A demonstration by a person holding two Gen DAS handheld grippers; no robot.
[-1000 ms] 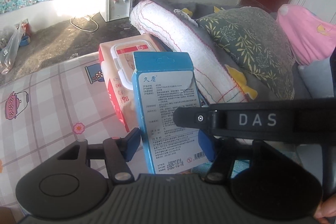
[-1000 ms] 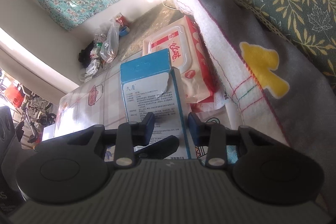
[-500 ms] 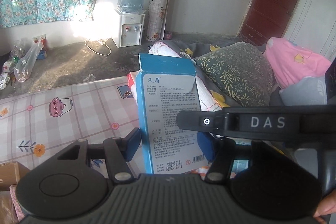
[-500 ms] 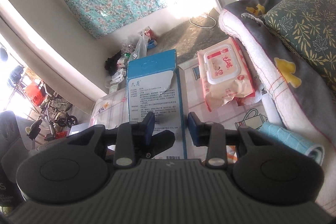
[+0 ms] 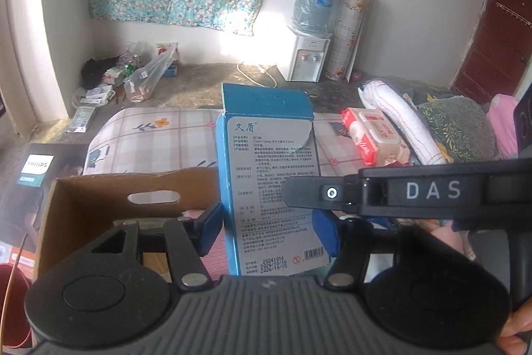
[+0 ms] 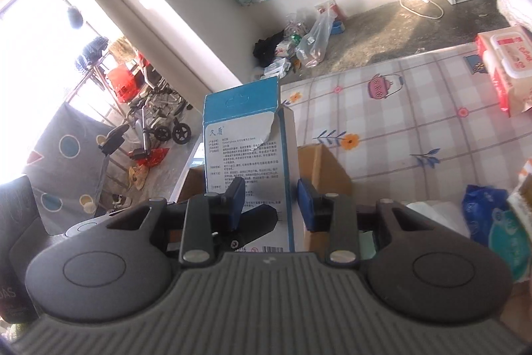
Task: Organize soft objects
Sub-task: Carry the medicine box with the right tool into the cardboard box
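A tall blue box (image 5: pixel 266 138) with grey printed text stands upright between both grippers. My left gripper (image 5: pixel 268 230) is shut on its lower sides, blue pads against each side. My right gripper (image 6: pixel 271 203) grips the same blue box (image 6: pixel 246 128) from the other direction, and one of its black fingers (image 5: pixel 432 192) crosses in front of the box in the left wrist view. An open cardboard box (image 5: pixel 99 188) lies just below and left of the held box. A red and white wet-wipes pack (image 5: pixel 375 135) lies on the checked tablecloth (image 5: pixel 166 135).
A rolled white blanket (image 5: pixel 399 112) and a leaf-print pillow (image 5: pixel 459 125) lie at the right. A blue packet (image 6: pixel 482 208) sits near the right gripper. A dark printed carton (image 5: pixel 36 168) stands left of the cardboard box. On the floor beyond stands a water dispenser (image 5: pixel 306 55).
Both grippers have carried the blue box up and left, away from the blanket and wipes pack. The open cardboard box has come into view beneath it.
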